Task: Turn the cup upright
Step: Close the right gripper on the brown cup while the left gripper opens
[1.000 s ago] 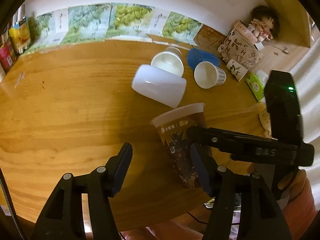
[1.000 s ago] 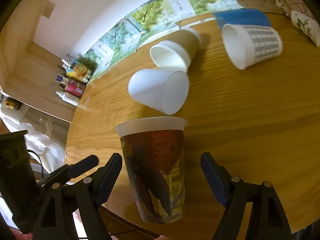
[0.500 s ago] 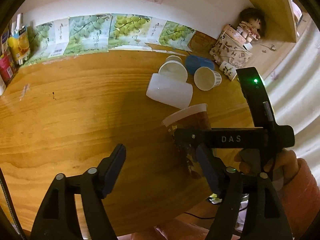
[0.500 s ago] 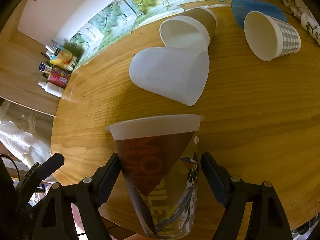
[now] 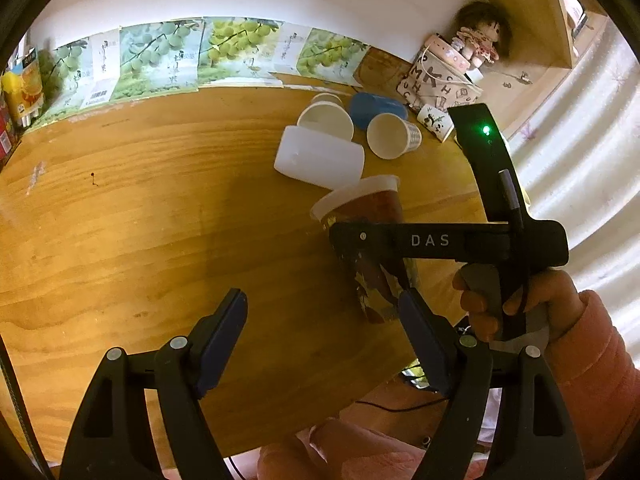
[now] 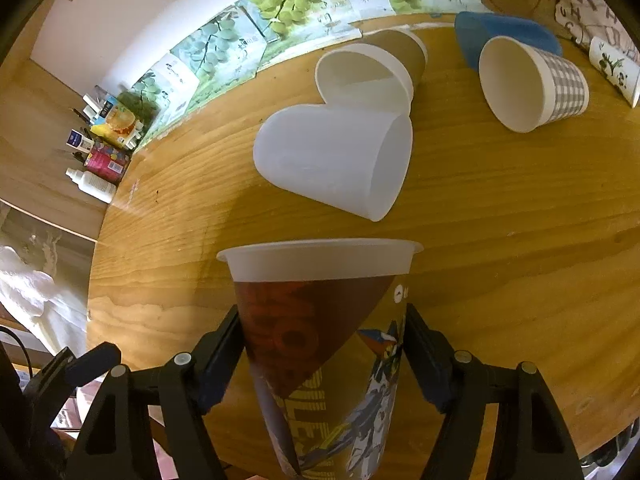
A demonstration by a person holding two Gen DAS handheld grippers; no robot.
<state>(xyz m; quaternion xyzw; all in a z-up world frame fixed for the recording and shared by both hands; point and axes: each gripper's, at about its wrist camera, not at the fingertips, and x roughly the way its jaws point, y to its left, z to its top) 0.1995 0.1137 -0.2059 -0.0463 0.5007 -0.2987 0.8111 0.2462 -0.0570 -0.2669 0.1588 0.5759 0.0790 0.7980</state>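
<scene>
A tall printed cup (image 6: 320, 340) with a brown and yellow sleeve and a white rim lies on its side on the wooden table (image 6: 500, 240), mouth pointing away. My right gripper (image 6: 322, 344) is shut on the printed cup, a finger pressed to each side. In the left wrist view the same cup (image 5: 368, 216) sits under the right gripper's black body (image 5: 440, 240). My left gripper (image 5: 324, 324) is open and empty, held above the table to the left of the cup.
A translucent white cup (image 6: 336, 160), a brown paper cup (image 6: 368, 72), a checked paper cup (image 6: 532, 84) and a blue cup (image 6: 504, 32) lie on their sides beyond. Bottles (image 6: 100, 148) stand at the far left. A bag and doll (image 5: 460, 64) stand back right.
My right gripper has closed from open onto the printed cup's sides. My left gripper has drawn back and up, away from the cups.
</scene>
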